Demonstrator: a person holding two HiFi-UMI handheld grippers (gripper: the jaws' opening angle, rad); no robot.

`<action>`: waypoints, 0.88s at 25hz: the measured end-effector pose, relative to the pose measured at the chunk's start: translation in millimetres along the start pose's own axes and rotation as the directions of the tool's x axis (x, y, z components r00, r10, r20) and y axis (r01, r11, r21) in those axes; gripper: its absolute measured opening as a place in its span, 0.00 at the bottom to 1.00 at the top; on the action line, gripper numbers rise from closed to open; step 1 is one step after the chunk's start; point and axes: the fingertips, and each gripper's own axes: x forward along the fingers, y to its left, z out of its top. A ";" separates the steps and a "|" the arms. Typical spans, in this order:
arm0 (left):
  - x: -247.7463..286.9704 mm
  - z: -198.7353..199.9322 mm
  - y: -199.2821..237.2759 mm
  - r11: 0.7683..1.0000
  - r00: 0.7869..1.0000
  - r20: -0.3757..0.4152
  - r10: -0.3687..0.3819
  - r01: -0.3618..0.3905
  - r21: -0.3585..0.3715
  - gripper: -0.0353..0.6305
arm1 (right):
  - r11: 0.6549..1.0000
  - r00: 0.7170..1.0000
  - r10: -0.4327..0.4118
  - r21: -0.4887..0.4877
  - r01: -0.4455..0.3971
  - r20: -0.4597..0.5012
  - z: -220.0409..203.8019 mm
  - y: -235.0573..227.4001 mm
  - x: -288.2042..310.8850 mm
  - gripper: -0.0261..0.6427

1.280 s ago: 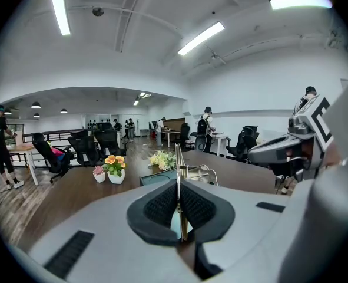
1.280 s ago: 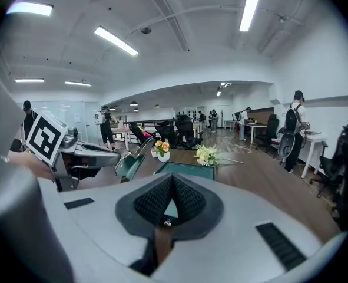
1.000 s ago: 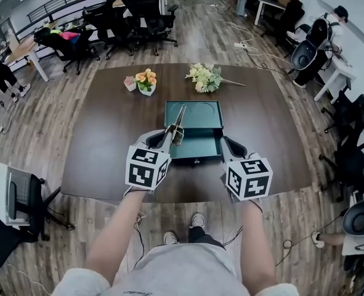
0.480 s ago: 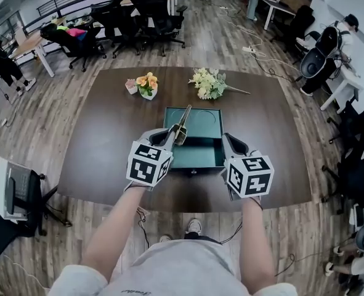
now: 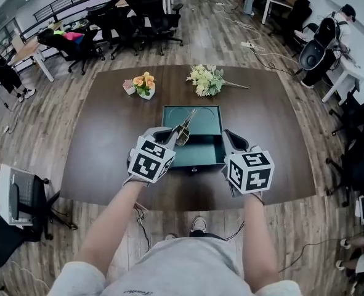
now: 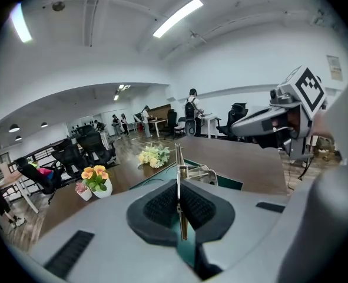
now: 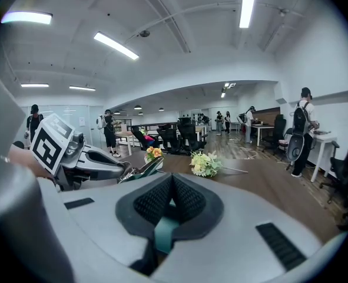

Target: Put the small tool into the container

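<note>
- The left claw (image 6: 178, 202) is clamped on the small tool (image 6: 178, 161). The black ribbed pads (image 6: 159, 205) press it from both sides.
- The tool is slim, silvery metal. From the left gripper view it is a thin strip seen edge-on, with a bent, shiny metal part beside it near the far end (I cannot tell what kind of tool it is).
- From the head view the tool (image 5: 186, 125) sticks out past the claw tip and slants toward the bench's far edge. It sits over the left part of the container (image 5: 206, 119), off the bench (image 5: 108, 140).
- The right claw (image 7: 172, 184) is closed with nothing between its pads. It is just beside the container's right side.
- The container is a dark green box at the middle of the bench, with its drawer (image 5: 200, 150) pulled out toward the near edge.
- Toward the far edge are a small pot of orange flowers (image 5: 145, 83) and a pale bouquet (image 5: 206, 80) lying flat.
</note>
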 end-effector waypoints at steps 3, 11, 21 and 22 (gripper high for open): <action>4.1 -6.6 -9.3 0.998 0.999 -0.033 -0.033 0.035 0.050 0.06 | 1.000 1.000 -0.004 0.001 0.004 -0.007 -6.3 1.5 -2.5 0.04; 16.7 -15.7 -22.6 0.981 0.990 -0.116 -0.083 0.102 0.162 0.06 | 1.000 1.000 -0.023 0.015 0.023 -0.012 -16.7 -2.6 -14.7 0.04; 29.0 -26.8 -39.7 0.948 0.966 -0.225 -0.128 0.186 0.259 0.06 | 0.999 0.999 -0.033 0.035 0.034 -0.022 -26.4 -0.5 -22.0 0.04; 31.4 -29.3 -40.4 0.946 0.962 -0.237 -0.133 0.195 0.260 0.06 | 0.999 0.999 -0.032 0.035 0.033 -0.021 -26.5 -0.4 -21.7 0.04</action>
